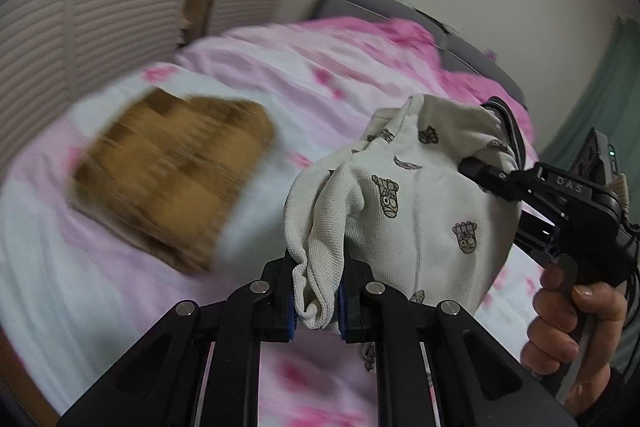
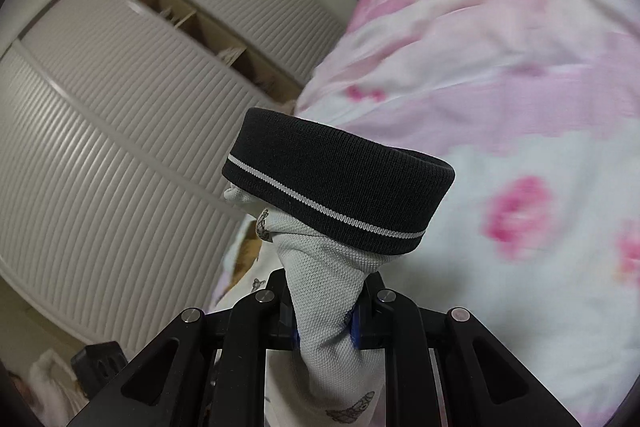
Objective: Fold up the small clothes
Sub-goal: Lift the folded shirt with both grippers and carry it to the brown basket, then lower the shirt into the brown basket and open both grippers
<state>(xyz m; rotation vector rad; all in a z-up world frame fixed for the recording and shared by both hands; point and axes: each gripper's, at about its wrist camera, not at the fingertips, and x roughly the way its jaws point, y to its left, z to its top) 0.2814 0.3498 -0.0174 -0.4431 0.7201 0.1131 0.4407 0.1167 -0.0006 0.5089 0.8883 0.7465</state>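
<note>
A small cream garment (image 1: pixel 404 195) printed with little figures hangs in the air over the bed, stretched between both grippers. My left gripper (image 1: pixel 318 301) is shut on a bunched edge of its cloth. In the left wrist view the right gripper (image 1: pixel 486 173) comes in from the right, held by a hand (image 1: pixel 576 323), and pinches the garment near its dark band. From the right wrist view, my right gripper (image 2: pixel 326 323) is shut on the pale cloth (image 2: pixel 320 287) just below the black ribbed waistband (image 2: pixel 340 183) with a white stripe.
A pink and white flowered bedspread (image 1: pixel 280 75) lies beneath. A brown folded piece (image 1: pixel 172 179) rests on it at the left, blurred. White slatted wardrobe doors (image 2: pixel 120 131) stand beyond, and a grey headboard (image 1: pixel 360 3) is at the far end.
</note>
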